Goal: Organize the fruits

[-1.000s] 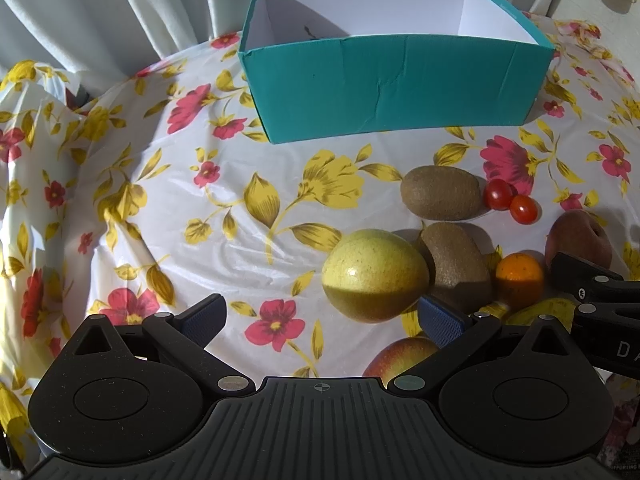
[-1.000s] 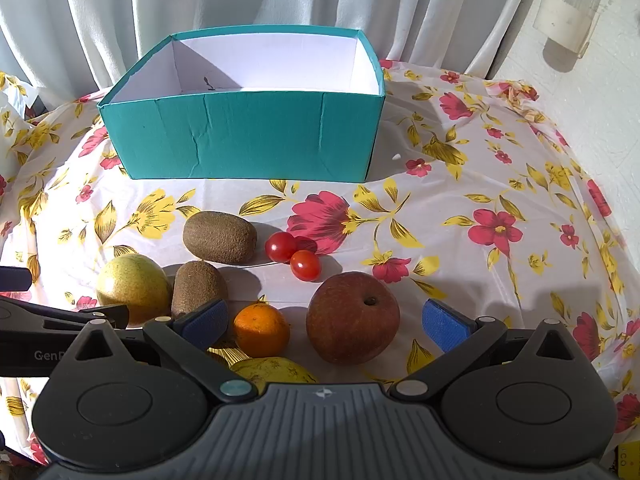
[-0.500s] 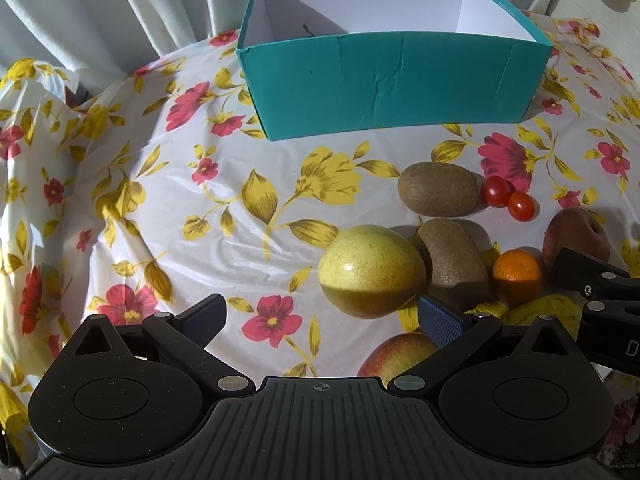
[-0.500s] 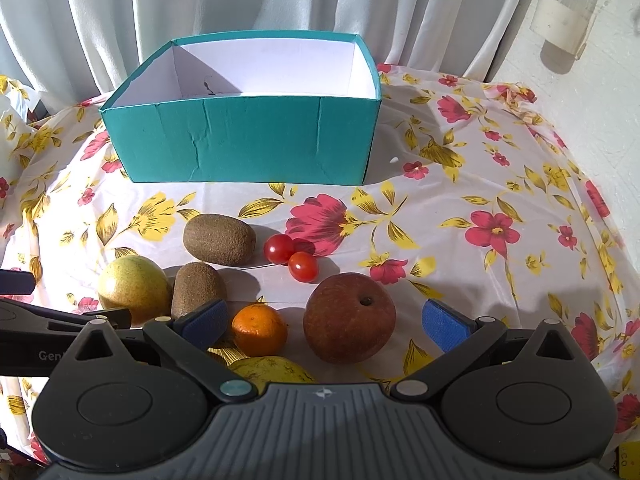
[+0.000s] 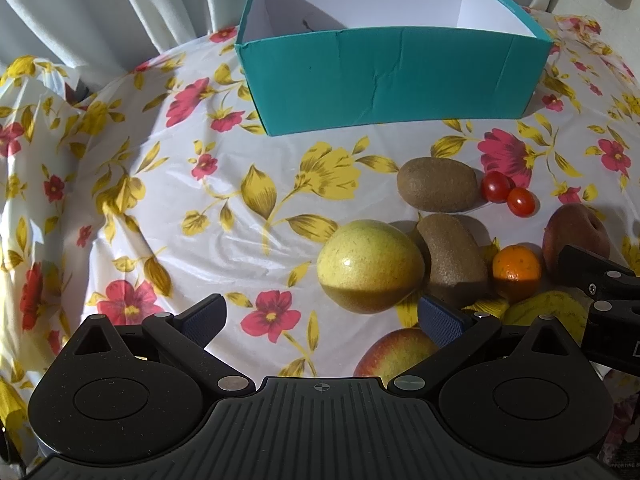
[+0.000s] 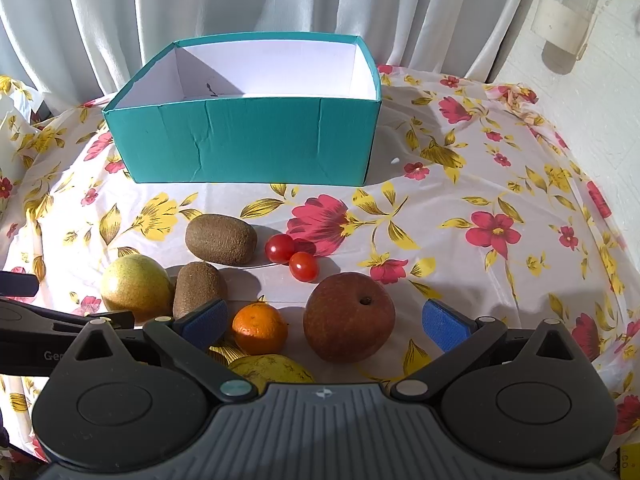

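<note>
Your right tool (image 6: 324,320) gapes wide, gripping nothing, with the red apple (image 6: 349,317) and orange (image 6: 259,327) lying between its fingers, while your left tool (image 5: 320,318) hangs equally spread just short of the yellow-green apple (image 5: 370,266).

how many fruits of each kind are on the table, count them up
kiwis: 2
cherry tomatoes: 2
orange: 1
red apple: 1
red-yellow apple: 1
yellow-green fruits: 2
total: 9, none visible in the box
</note>
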{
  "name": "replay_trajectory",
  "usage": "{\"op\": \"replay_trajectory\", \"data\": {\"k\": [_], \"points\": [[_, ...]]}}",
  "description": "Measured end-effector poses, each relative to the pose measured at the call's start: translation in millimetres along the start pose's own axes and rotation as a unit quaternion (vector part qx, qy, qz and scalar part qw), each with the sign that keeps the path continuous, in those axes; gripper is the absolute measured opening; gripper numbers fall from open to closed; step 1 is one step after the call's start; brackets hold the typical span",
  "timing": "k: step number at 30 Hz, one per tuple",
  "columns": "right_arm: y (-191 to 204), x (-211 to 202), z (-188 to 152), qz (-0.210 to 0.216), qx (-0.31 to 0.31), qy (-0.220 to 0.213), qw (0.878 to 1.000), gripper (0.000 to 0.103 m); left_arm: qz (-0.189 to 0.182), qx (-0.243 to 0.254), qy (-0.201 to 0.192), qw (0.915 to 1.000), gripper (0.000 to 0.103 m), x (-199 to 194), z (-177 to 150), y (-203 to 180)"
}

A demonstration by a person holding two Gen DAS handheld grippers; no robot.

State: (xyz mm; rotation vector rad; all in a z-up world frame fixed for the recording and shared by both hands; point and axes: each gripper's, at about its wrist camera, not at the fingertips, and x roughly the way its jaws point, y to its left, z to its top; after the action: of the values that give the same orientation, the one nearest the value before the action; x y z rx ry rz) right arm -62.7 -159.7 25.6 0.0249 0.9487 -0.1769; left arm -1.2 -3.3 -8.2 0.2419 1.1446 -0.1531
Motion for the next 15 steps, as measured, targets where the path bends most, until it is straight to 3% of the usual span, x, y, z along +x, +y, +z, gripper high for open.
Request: {"op": "replay_trajectory", "data": {"k": [15], "points": [[-3.8, -6.9, -4.7, 0.028, -0.001, -0.02, 0.999, 0.103, -0.011, -0.008, 0.0, 0.9999, 0.103, -0.2, -5.8, 3.1]]}}
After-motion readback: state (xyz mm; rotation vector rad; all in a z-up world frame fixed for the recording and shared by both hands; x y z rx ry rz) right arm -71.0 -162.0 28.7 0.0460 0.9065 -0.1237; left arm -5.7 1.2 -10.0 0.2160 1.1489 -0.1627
